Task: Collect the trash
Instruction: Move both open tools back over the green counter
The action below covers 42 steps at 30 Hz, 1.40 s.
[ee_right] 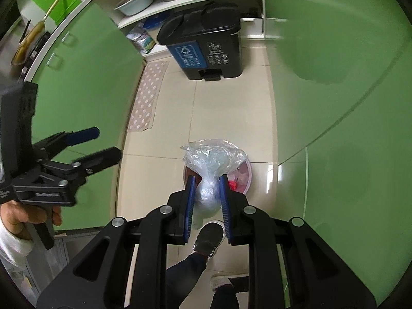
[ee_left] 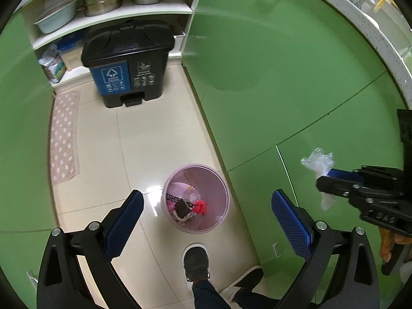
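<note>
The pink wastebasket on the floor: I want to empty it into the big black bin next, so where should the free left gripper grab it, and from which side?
Grip the pink wastebasket by its thin top rim, coming straight down from above. It stands upright and open, so one finger can probably slip inside the wall, one outside. The bare rim nearest the green cabinet looks best; trash fills the other side. The left gripper is open; the right gripper holds a clear plastic bag.

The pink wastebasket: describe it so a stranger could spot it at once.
On the cream tiled floor between the green cabinets, a tall black pedal bin stands at the far end. Nearer the person's shoe sits the pink wastebasket: small, round, lidless, with trash showing inside, unlike the lidded black bin.
</note>
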Tool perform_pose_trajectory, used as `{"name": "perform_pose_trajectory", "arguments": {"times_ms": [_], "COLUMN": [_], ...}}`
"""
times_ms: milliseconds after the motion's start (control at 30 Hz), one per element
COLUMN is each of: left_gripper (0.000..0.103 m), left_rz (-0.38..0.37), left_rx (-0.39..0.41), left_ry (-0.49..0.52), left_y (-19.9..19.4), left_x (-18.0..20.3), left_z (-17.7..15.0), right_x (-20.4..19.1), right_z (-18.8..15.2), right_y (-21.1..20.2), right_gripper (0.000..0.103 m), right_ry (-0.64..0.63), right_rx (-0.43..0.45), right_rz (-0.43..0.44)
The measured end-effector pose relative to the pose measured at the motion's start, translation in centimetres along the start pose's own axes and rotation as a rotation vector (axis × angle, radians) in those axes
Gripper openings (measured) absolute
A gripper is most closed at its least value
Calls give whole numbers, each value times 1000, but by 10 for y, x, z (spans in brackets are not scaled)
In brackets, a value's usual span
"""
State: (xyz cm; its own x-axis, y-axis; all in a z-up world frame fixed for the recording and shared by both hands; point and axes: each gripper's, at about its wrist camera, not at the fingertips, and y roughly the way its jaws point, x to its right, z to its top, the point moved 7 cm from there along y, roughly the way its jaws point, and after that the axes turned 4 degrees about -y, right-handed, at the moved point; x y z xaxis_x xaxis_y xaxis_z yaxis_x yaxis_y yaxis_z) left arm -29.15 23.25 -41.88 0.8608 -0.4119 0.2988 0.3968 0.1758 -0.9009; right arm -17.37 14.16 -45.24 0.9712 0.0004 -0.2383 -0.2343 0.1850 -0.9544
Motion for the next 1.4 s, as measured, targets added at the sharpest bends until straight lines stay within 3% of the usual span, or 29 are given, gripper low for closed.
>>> {"name": "perform_pose_trajectory", "arguments": {"times_ms": [233, 267, 300, 400, 733, 967, 1100, 1400], "left_gripper": [96, 96, 95, 96, 96, 95, 96, 96], "left_rz": [16, 18, 20, 21, 9, 0, -13, -25], "left_rx": [15, 16, 17, 16, 3, 7, 23, 101], "left_ry": [-42, -47, -50, -60, -45, -22, 1, 93], "left_y": [-11, -11, -11, -9, -13, -48, -92, -184], "left_x": [-32, -35, -39, -45, -39, -19, 6, 76], "left_z": [-1, -1, -1, -1, -1, 3, 12, 39], "right_x": [-20, -21, -21, -19, -13, -19, -30, -31], "right_z": [11, 13, 15, 18, 12, 13, 15, 24], "right_y": [28, 32, 36, 40, 33, -10, -63, -217], "right_gripper": [23, 36, 58, 83, 92, 96, 97, 99], "right_ry": [-49, -51, -51, -38, 2, 34, 44, 76], "right_rx": [-27, -30, -29, -16, -27, -5, 30, 205], "right_rz": [23, 24, 19, 19, -13, -23, -26, -57]}}
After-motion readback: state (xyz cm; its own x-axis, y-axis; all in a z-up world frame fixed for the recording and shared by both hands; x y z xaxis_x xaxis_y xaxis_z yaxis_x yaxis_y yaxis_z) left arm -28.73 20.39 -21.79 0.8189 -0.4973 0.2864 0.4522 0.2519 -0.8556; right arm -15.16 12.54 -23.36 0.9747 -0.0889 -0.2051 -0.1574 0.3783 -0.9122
